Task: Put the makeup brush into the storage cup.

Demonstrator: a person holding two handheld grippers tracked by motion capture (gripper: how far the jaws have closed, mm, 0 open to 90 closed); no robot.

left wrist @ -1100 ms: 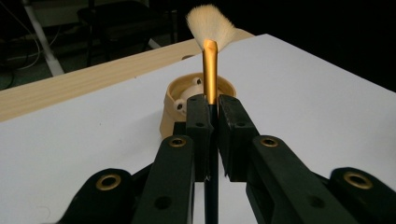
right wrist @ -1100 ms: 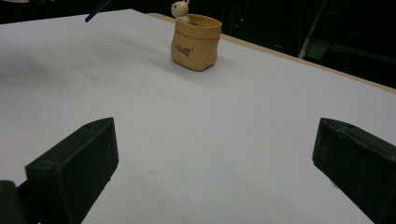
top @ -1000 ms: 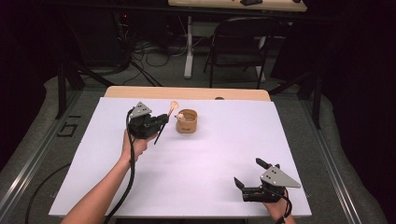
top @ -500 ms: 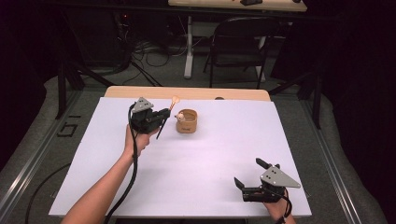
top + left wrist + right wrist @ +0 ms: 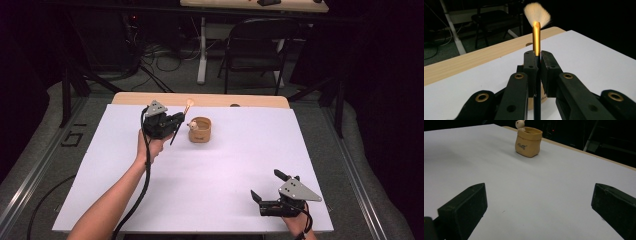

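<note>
Brush (image 5: 536,30) pinched upright between left gripper (image 5: 175,121) jaws beside the pouch-shaped pot (image 5: 200,130), we judge for insertion; right gripper (image 5: 265,192) jaws spread, idle.

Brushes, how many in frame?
1. The makeup brush is clamped upright in the left gripper, beside the small tan pot. None visible inside the pot, though its interior is partly hidden.

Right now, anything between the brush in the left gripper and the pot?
Nothing visible. The left gripper is shut on the brush, bristles up, just left of the tan pot; only bare white table lies between. The right gripper sits open, far off.
</note>
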